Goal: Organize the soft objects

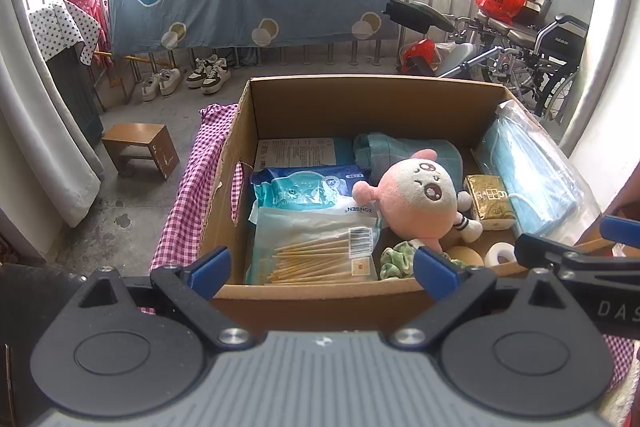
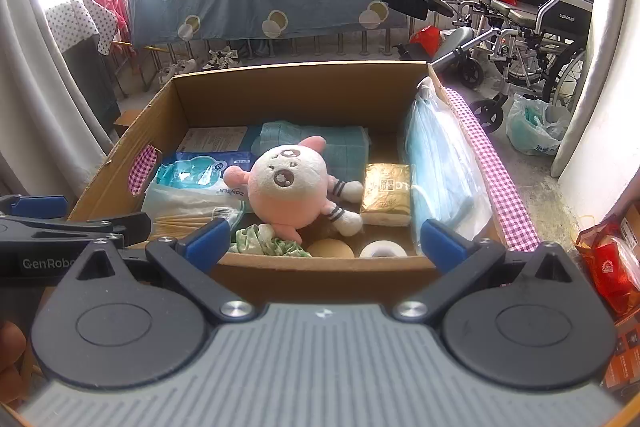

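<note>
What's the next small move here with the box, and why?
Probably lower the right gripper over the box's near wall toward the pink plush toy. Both grippers are open and empty, short of the cardboard box, and the plush lies on top of the packets, unobstructed. The left gripper sits nearer the cotton swab pack, so the right seems better placed.

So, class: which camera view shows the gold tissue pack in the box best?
The right wrist view: the gold tissue pack lies fully visible between the plush toy and the masks. The left wrist view shows it smaller and angled, nearer the edge.
</note>
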